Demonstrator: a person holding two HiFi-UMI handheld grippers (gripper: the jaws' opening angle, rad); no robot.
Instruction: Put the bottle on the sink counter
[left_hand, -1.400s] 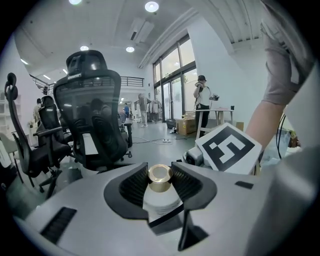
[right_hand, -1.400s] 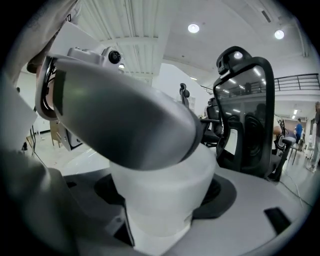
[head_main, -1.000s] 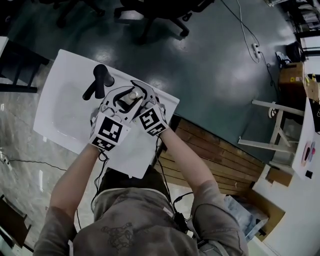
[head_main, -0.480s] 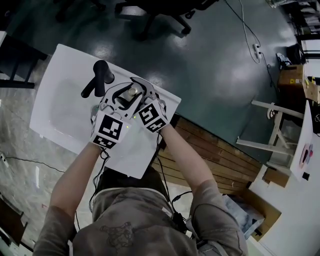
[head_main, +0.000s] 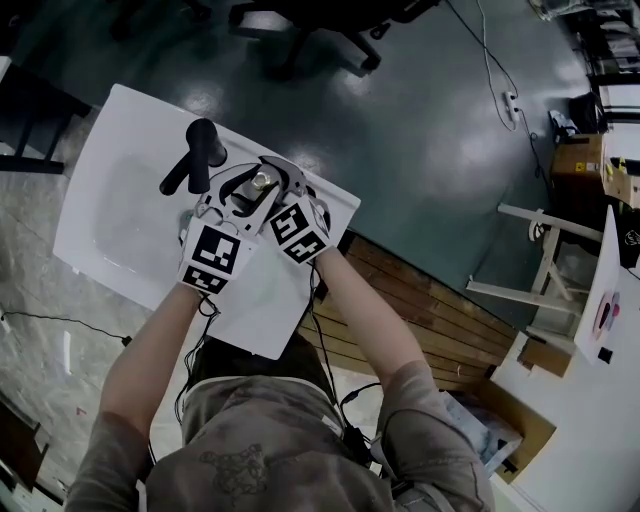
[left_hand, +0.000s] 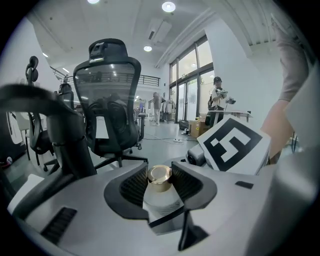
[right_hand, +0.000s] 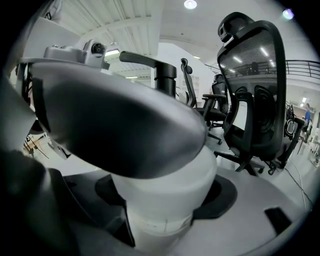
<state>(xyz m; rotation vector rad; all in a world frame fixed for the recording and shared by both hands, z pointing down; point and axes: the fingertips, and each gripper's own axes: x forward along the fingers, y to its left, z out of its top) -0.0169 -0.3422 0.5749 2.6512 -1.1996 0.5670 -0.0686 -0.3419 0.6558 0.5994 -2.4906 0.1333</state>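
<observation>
Both grippers are on one bottle (head_main: 262, 183), just R of the black faucet (head_main: 198, 152), over the back edge of the white sink (head_main: 105, 215). The left gripper (head_main: 243, 190) is the one nearer the faucet, and the right gripper (head_main: 284, 186) is on the bottle's far side from it. Marker cubes face the person.

Left gripper view: ribbed pads pinch the bottle at neck/shoulder. The gold cap (left_hand: 159, 175) sticks up btw them, w/ white shoulder below.

Right gripper view: curved pads clamp the wide white body, touching on both sides. The left gripper's shell covers the bottle top, and the faucet spout rises behind.

Can't tell if the bottle base touches the sink counter. An office chair (left_hand: 107, 95) stands on the floor beyond the faucet.
</observation>
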